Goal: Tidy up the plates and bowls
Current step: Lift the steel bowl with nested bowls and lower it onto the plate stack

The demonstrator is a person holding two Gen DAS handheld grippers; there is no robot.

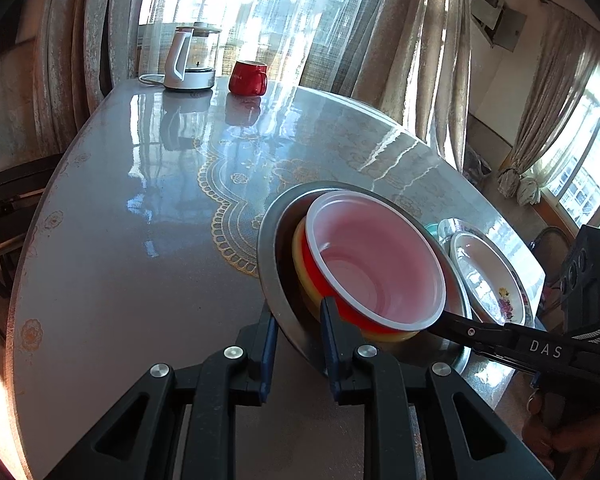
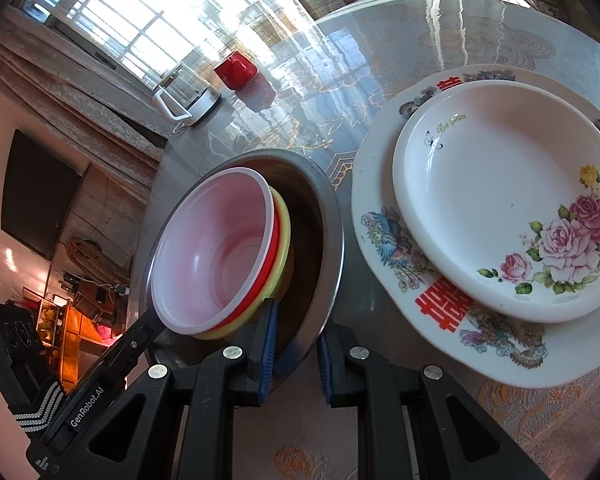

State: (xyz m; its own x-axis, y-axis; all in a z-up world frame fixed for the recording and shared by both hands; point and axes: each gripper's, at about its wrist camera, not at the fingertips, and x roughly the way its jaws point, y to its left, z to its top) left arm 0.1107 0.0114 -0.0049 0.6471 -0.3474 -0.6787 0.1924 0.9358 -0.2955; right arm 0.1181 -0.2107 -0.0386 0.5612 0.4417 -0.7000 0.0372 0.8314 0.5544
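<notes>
Both claws pinch opposite rims of the wide stainless-steel basin (image 2: 324,216) on the glossy grey tabletop (image 1: 140,240), left claw (image 1: 298,356) and right claw (image 2: 296,354) apparently steadying its nested red (image 1: 380,264) and yellow plastic bowls (image 2: 284,236) for lifting beside the stacked floral plates (image 2: 500,216).

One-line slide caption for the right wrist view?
Right claw clamps the steel basin's rim, red bowl nested inside, beside stacked floral plates.

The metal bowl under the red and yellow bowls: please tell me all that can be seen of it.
The metal bowl is wide, shiny grey steel with a flat rim. It stands on the table beside the stacked plates, tilted. A yellow bowl and a red bowl nest inside. The left gripper and right gripper each pinch its rim.
</notes>
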